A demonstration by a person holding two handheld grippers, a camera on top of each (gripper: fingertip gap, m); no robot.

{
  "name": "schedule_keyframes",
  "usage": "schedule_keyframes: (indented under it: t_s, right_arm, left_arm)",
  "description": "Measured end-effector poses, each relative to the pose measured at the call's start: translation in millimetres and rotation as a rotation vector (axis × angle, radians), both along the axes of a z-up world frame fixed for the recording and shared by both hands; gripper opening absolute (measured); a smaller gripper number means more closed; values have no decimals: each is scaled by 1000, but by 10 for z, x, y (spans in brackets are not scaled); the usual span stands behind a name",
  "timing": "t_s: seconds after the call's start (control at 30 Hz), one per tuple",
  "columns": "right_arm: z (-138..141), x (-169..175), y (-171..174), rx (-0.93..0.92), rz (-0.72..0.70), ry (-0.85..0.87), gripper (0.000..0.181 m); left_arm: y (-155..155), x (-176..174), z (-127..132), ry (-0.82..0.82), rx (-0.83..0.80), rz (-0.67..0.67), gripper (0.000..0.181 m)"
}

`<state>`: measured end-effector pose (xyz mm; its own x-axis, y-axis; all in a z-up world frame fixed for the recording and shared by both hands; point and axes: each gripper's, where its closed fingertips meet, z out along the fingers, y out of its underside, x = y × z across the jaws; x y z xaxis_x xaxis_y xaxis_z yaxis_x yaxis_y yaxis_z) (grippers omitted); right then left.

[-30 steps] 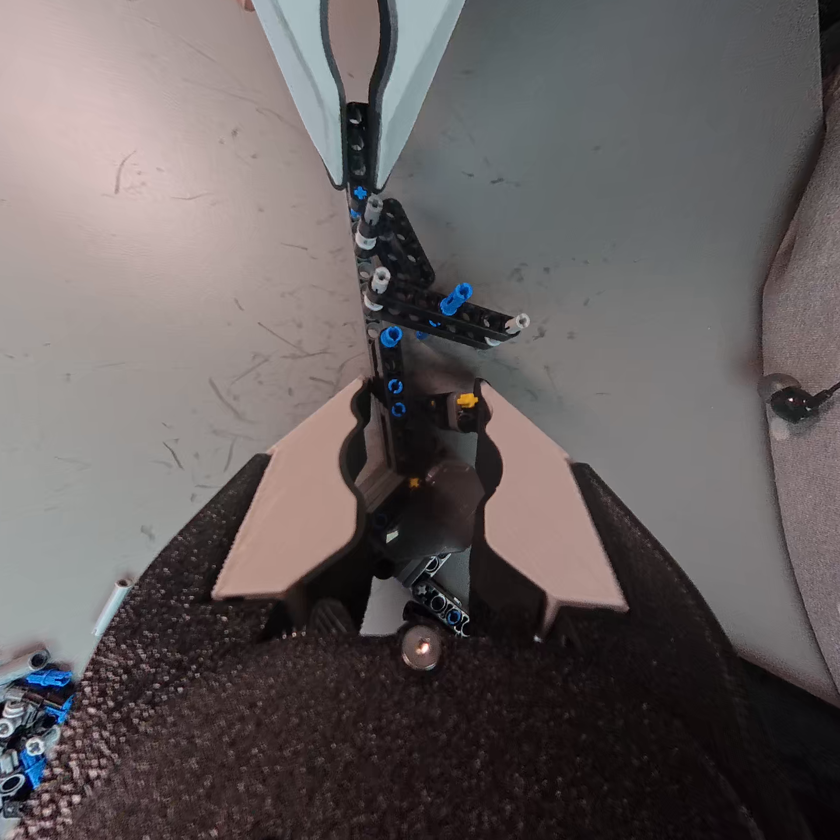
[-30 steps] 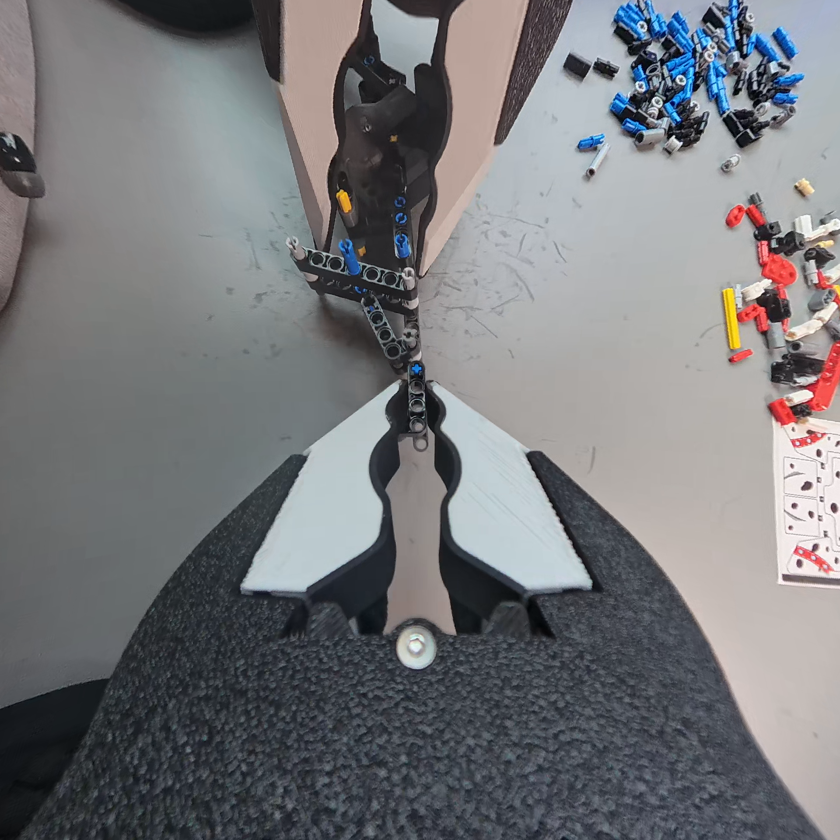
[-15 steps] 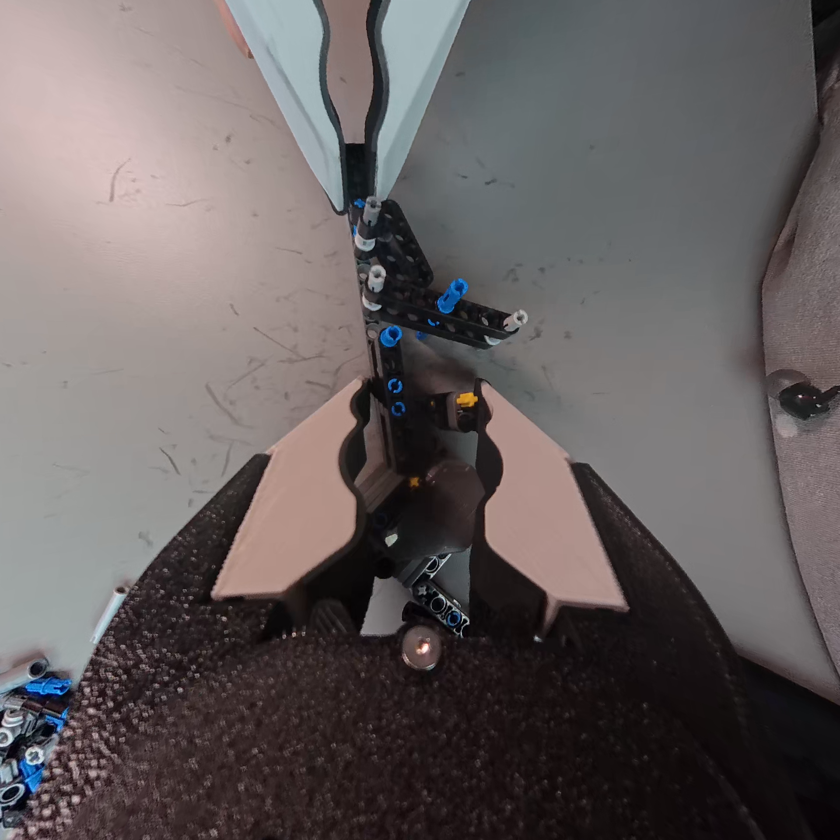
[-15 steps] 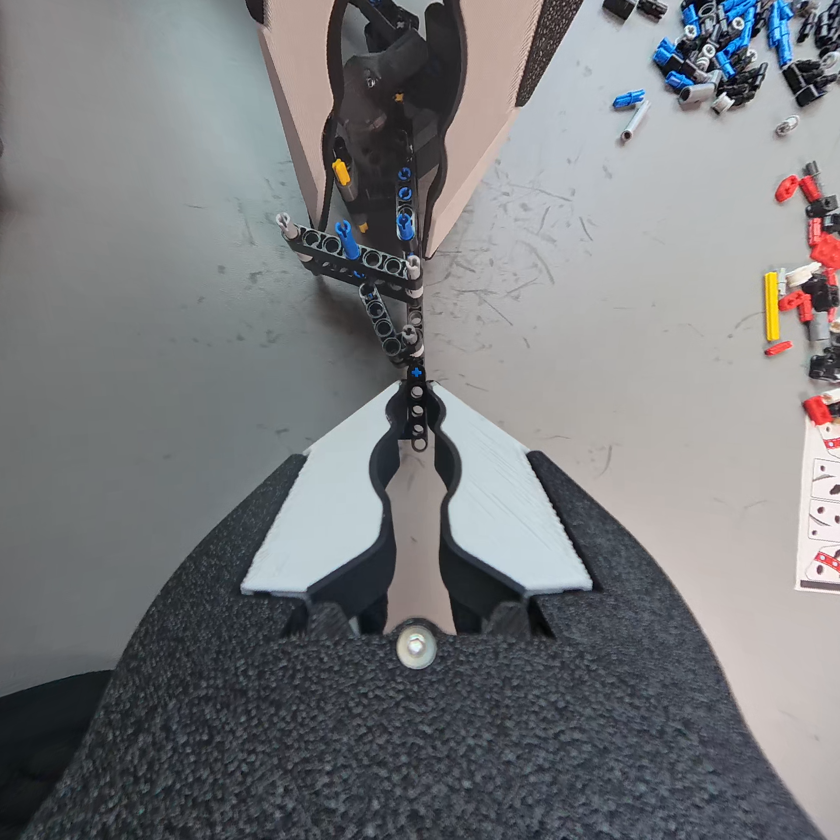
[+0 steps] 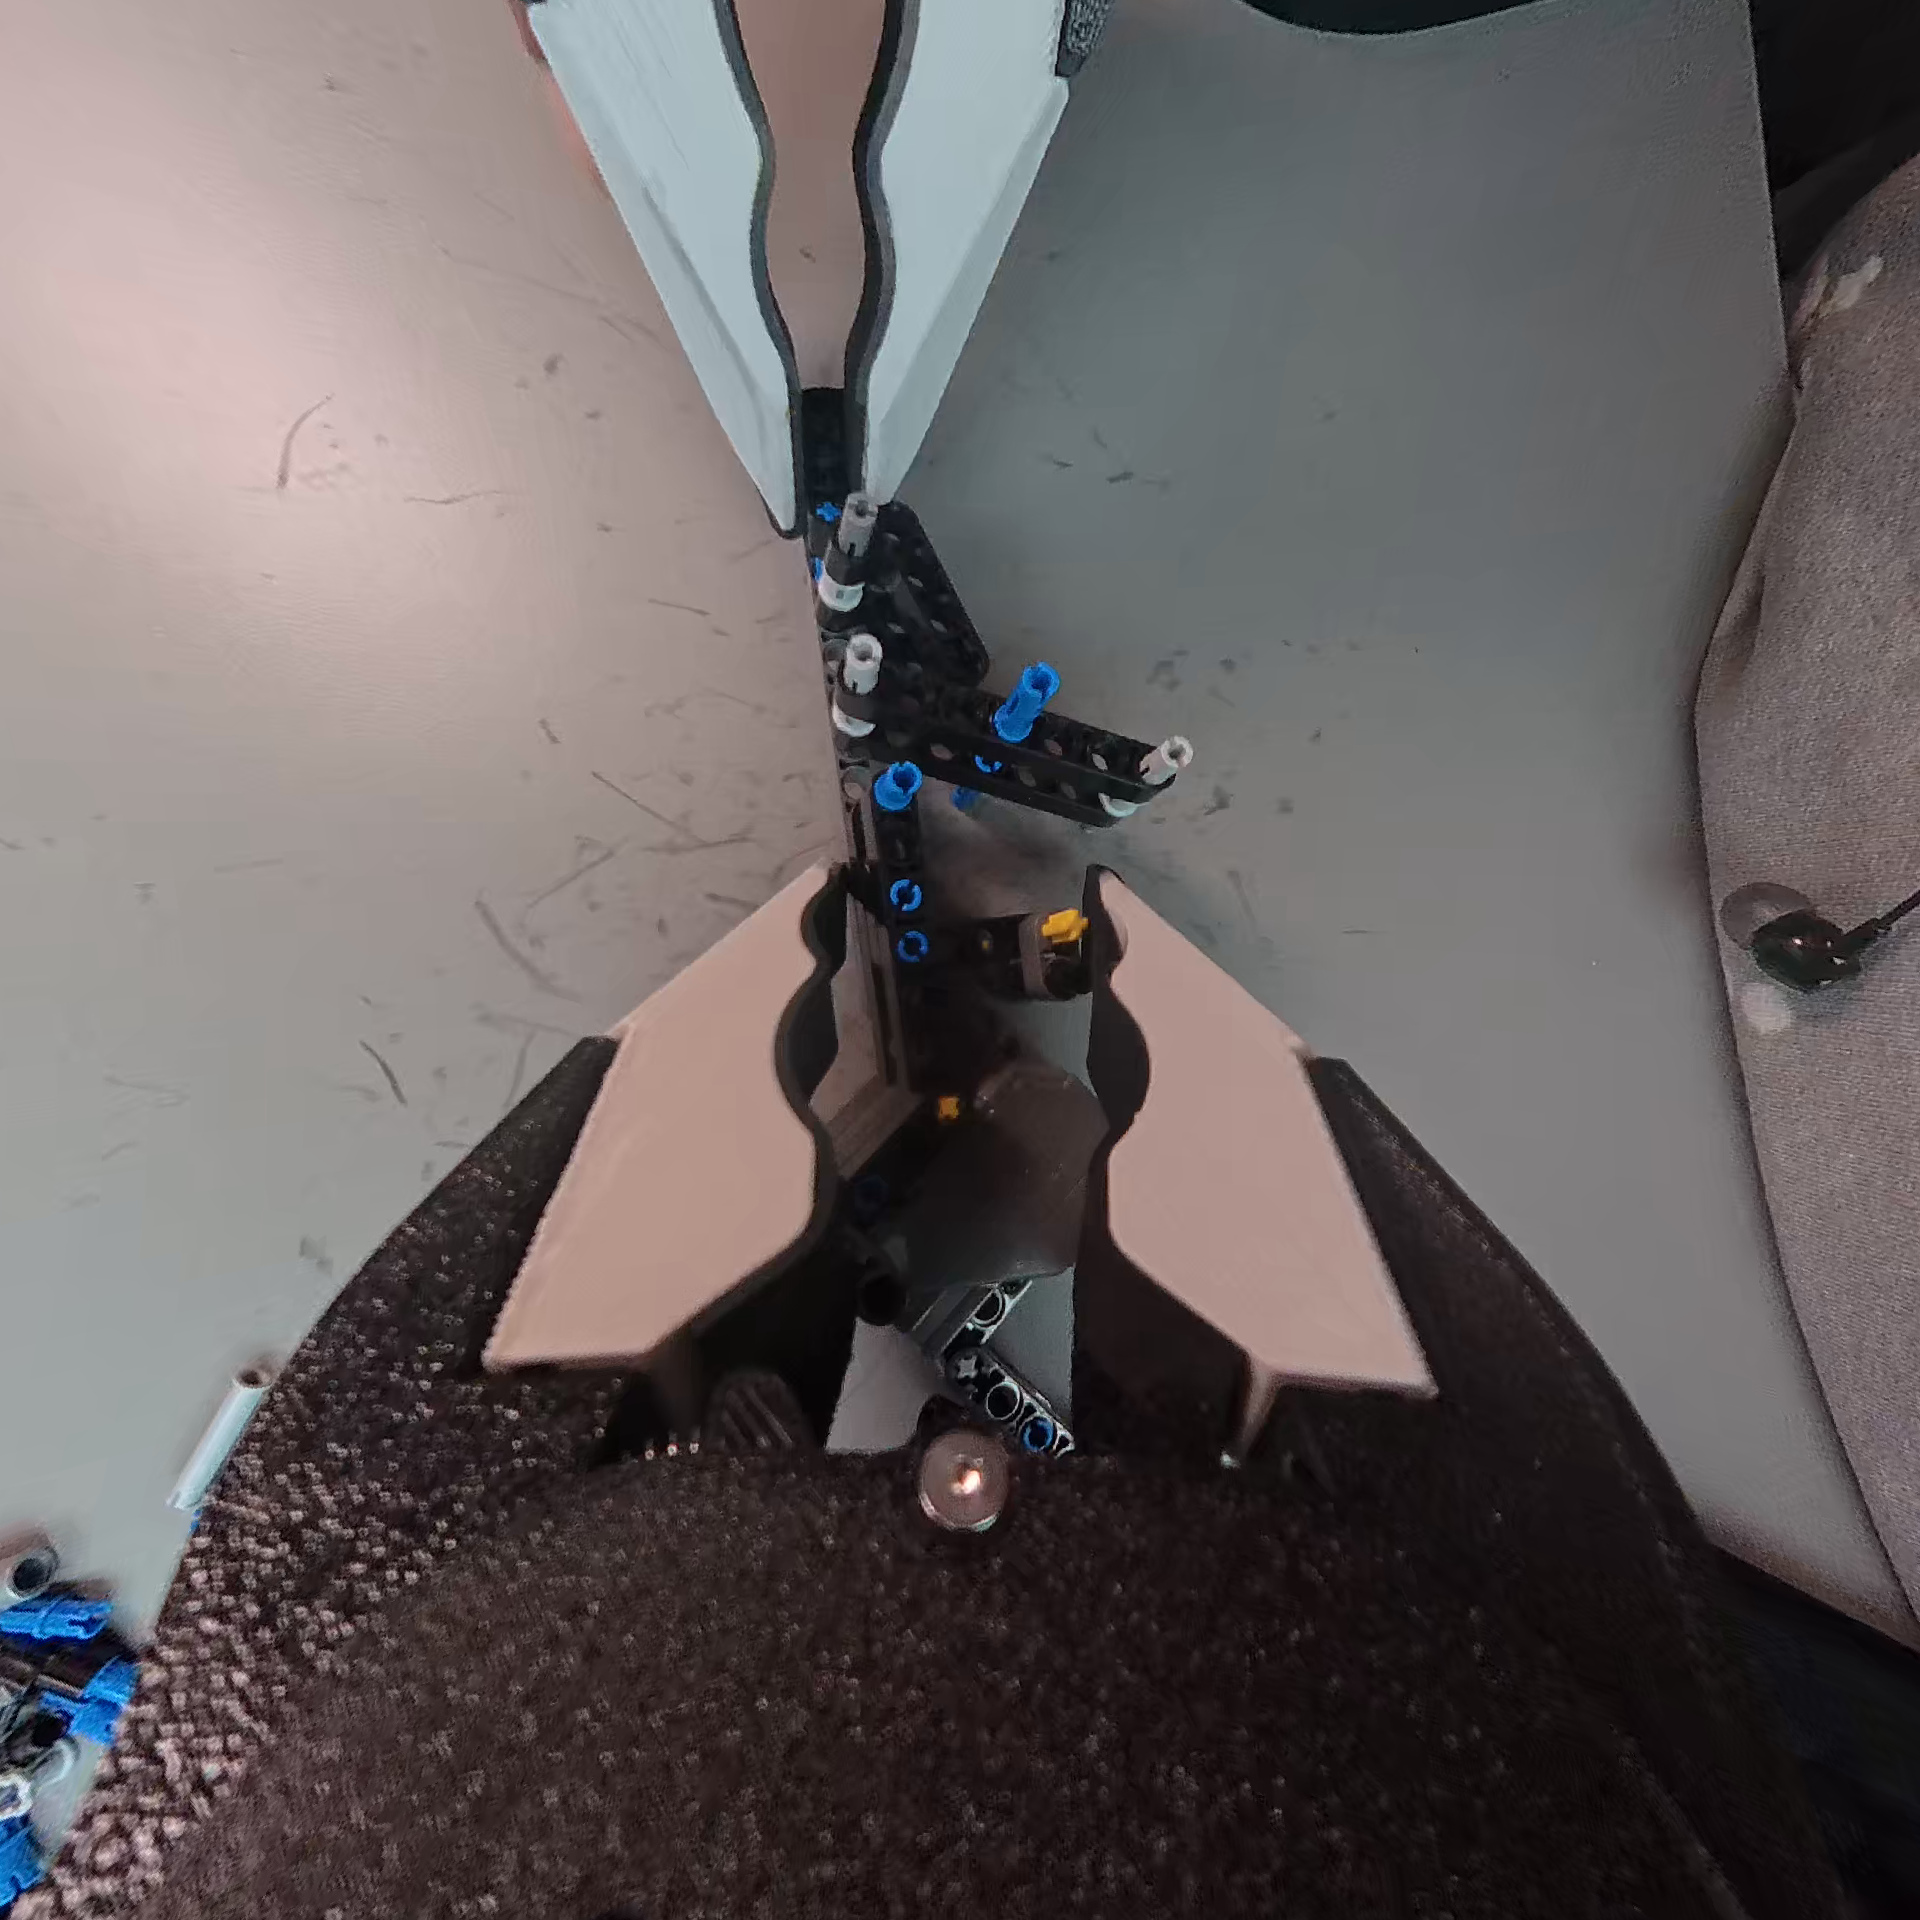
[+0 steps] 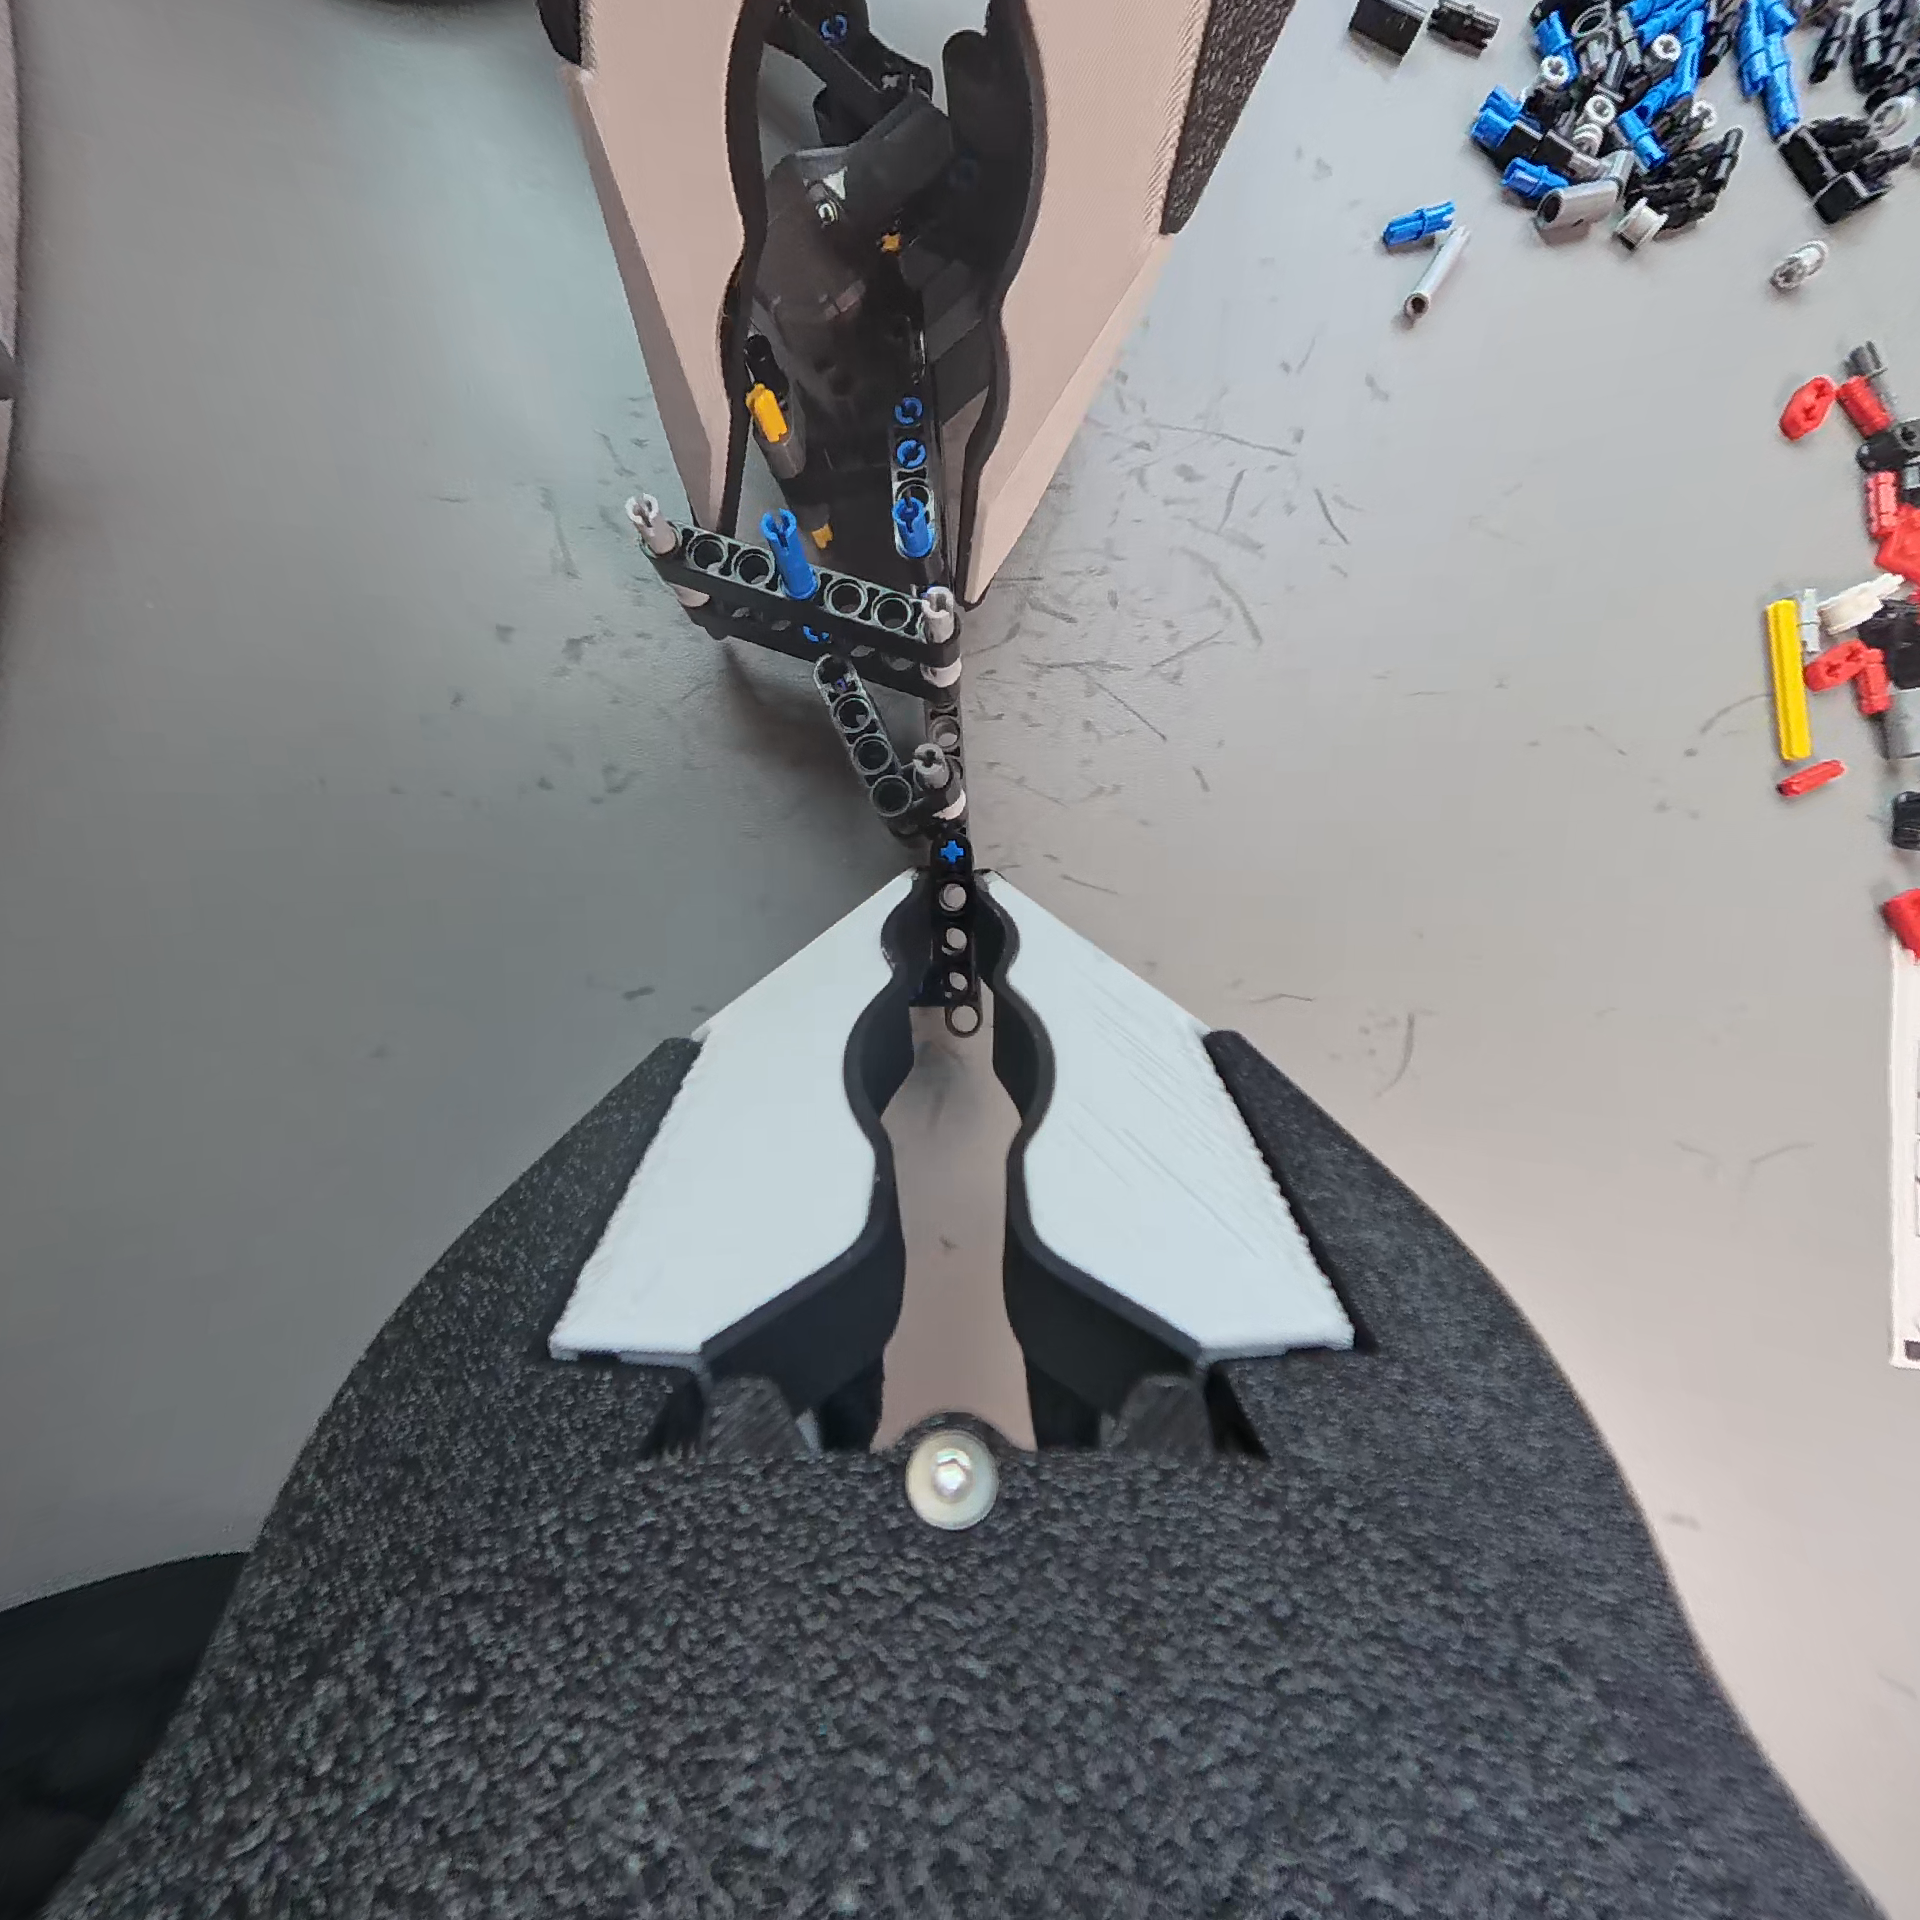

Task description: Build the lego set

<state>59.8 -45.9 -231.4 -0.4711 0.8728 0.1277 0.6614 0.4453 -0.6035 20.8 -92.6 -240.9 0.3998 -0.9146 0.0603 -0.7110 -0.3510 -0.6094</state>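
A black lego assembly [image 5: 914, 717] of holed beams with blue and grey pins is held above the grey table between both grippers. My left gripper [image 5: 966, 883], with tan fingers, is shut on its bulky dark end with the yellow pin. My right gripper [image 6: 951, 883], with white fingers, is shut on the thin black beam at the other end. In the right wrist view the assembly [image 6: 831, 603] runs up to the left gripper [image 6: 847, 551]. In the left wrist view the right gripper [image 5: 831, 488] is at the top.
A pile of blue, black and grey pieces [image 6: 1662, 94] lies at the far right, with red, white and black pieces [image 6: 1870, 582], a yellow axle [image 6: 1785, 681] and a sticker sheet [image 6: 1907, 1143] below it. A grey tube [image 5: 223, 1439] lies at lower left. Grey fabric with a black cable [image 5: 1803, 951] borders the table. There is about 7 cm between the tips of the two grippers. The yellow axle [image 6: 1785, 681] is about 20 cm from both grippers' fingertips.
Both grippers keep their hold on the assembly. The loose piles have slid up and right in the right wrist view, so the held assembly has shifted a little away from them.
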Motion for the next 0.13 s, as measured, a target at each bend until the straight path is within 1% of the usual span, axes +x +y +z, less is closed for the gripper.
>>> schedule_keyframes:
  t_s: [0.03, 0.13]
  right_arm:
    - [1, -1, 2, 0, -2, 3, 7]
    - [1, -4, 9, -16, -13, 10, 7]
  left_arm:
    - [1, -1, 0, 1, -1, 2, 47]
    - [6, -1, 2, -3, -6, 8, 47]
